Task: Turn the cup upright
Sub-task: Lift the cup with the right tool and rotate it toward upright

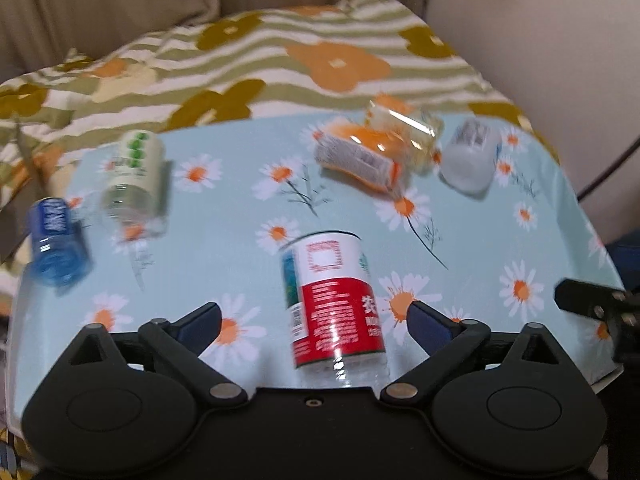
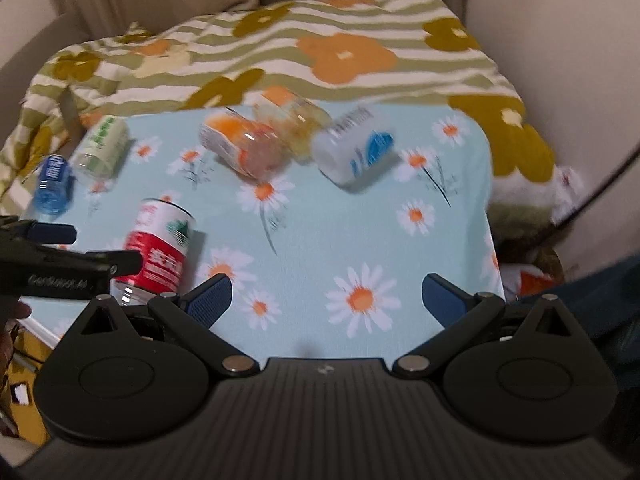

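Note:
Several cut-bottle cups lie tipped over on a daisy-print table [image 1: 224, 256]. A red-and-white labelled cup [image 1: 334, 300] lies on its side between the open fingers of my left gripper [image 1: 316, 320], not touched; it also shows in the right wrist view [image 2: 158, 250]. A green-and-white cup [image 1: 136, 176], a blue cup [image 1: 56, 240], two orange cups [image 1: 360, 152] and a white cup [image 1: 470, 156] lie farther back. My right gripper [image 2: 328, 300] is open and empty above bare tablecloth [image 2: 360, 240]. The left gripper [image 2: 72, 248] shows at the left edge of the right wrist view.
A striped flower-print blanket [image 1: 280, 60] lies behind the table on a beige sofa [image 1: 120, 0]. The table's right edge [image 2: 494, 240] drops off beside a dark cable. The right gripper's finger [image 1: 588, 300] shows at the right edge of the left wrist view.

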Demonstrator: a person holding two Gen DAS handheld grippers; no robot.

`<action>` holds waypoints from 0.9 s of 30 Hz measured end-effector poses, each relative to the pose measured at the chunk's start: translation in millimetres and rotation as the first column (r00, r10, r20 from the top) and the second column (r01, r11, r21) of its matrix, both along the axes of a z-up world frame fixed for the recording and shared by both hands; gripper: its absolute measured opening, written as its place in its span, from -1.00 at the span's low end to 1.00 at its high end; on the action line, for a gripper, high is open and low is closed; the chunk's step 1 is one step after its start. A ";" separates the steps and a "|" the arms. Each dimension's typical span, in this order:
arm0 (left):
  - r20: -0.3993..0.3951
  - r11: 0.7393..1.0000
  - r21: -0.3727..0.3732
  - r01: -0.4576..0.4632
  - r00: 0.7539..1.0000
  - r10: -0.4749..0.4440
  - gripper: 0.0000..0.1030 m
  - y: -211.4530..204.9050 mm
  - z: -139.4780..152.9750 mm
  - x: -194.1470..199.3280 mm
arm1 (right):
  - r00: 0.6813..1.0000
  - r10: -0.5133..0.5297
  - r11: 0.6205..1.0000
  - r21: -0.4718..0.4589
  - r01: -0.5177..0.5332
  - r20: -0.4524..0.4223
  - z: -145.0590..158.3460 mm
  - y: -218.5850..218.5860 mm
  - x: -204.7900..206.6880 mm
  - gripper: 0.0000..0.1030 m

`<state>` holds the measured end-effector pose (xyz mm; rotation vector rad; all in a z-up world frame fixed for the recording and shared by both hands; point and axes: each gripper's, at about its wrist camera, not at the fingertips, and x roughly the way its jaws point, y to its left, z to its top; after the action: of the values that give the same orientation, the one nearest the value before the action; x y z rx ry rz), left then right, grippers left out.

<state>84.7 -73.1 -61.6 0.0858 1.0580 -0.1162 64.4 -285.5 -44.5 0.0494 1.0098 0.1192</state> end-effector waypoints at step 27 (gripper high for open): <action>-0.087 0.953 -0.170 -0.252 0.967 0.241 1.00 171.7 -19.8 -46.2 | 0.896 0.076 0.970 0.239 0.034 -0.437 -78.7 133.0 140.2 0.80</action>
<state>38.5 98.6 -81.4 -0.2151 1.1110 0.0126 204.5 -152.5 -123.2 0.3002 1.4506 0.2593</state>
